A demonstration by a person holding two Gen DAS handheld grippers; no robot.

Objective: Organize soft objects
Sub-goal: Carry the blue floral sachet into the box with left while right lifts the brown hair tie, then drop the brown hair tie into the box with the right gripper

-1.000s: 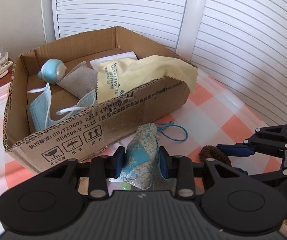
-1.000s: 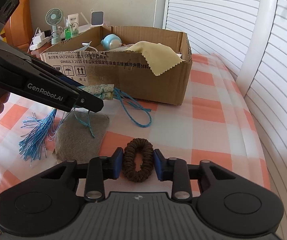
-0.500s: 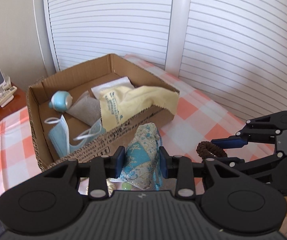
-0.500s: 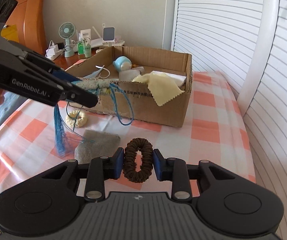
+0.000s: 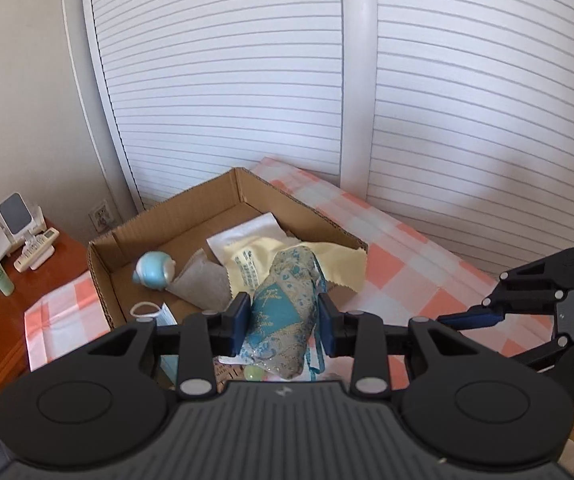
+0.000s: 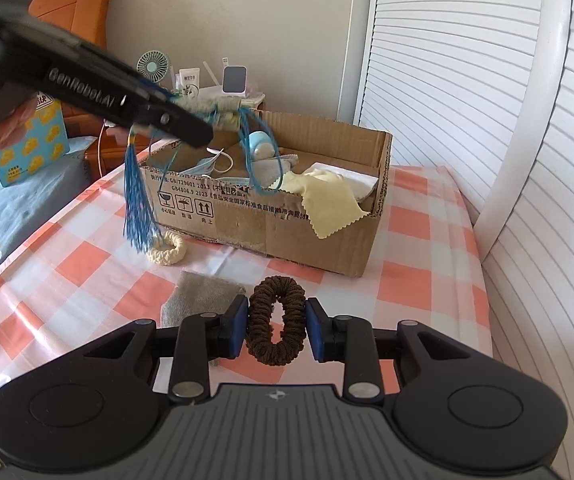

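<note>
Checked tablecloth (image 6: 427,236) — left gripper (image 5: 283,322) clamping brocade pouch (image 5: 283,312), right gripper (image 6: 275,330) pinching brown scrunchie (image 6: 275,320)

"GenRobot.AI" on left gripper (image 6: 223,118) — "GB4806.9 2023" on box (image 6: 247,216)

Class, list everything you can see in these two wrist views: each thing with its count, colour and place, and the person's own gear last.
cardboard box: one, brown, on the checked cloth
yellow cloth: one, draped over the box's front wall
face mask: one, pale blue, in box
round toy: one, light blue, in box
grey cloth: one, on the table
cream scrunchie: one, before the box
brocade pouch: one, blue, tasselled, in left gripper
brown scrunchie: one, in right gripper
</note>
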